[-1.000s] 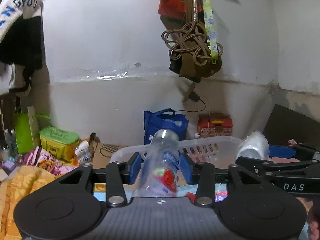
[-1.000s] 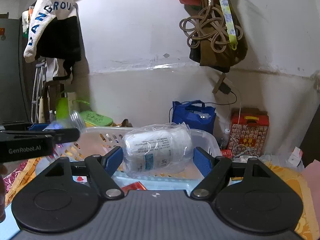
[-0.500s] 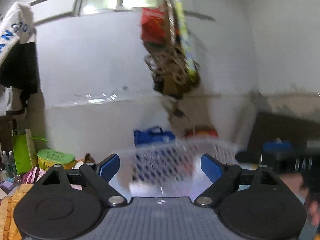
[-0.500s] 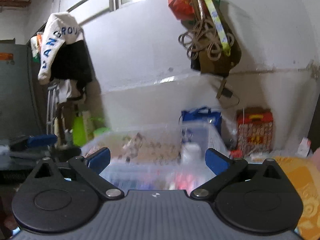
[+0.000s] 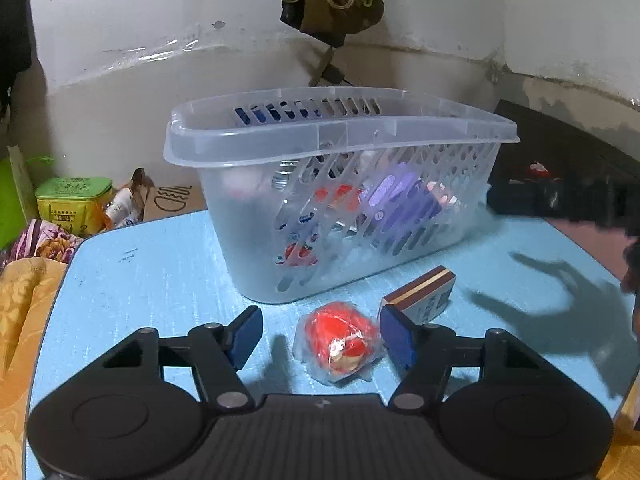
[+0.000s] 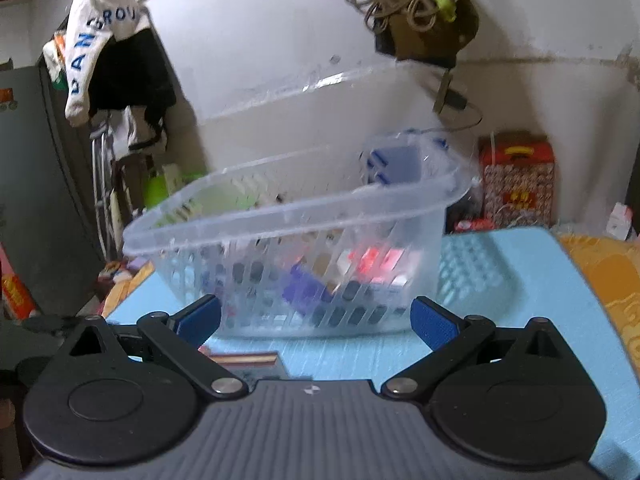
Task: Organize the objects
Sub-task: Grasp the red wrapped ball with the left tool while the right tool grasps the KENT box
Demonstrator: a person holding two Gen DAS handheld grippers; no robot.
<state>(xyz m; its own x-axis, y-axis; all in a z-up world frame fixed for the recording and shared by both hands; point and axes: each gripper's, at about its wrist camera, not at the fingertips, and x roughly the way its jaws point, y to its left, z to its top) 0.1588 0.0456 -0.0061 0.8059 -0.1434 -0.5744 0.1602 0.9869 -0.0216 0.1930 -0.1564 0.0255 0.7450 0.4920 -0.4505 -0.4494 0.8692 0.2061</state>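
A clear slotted plastic basket (image 5: 340, 128) stands on the light blue table (image 5: 140, 272) and holds a bottle and several packets. It also shows in the right wrist view (image 6: 280, 216). My left gripper (image 5: 320, 336) is open low over the table, with a red ball in clear wrap (image 5: 338, 338) lying between its fingers. A small striped box (image 5: 424, 292) lies just past its right finger. My right gripper (image 6: 316, 320) is open and empty in front of the basket. The striped box (image 6: 244, 360) shows under its left finger.
A green tin (image 5: 74, 200) and patterned cloth (image 5: 44, 236) sit left of the table. A red gift box (image 6: 518, 178) stands behind on the right. Orange cloth (image 6: 600, 264) lies past the right table edge. A dark panel (image 5: 560, 160) leans at the right.
Both grippers opened and let go: the bottle and the wrapped roll are now in the basket. Both grippers have dropped from above the basket to table level in front of it.
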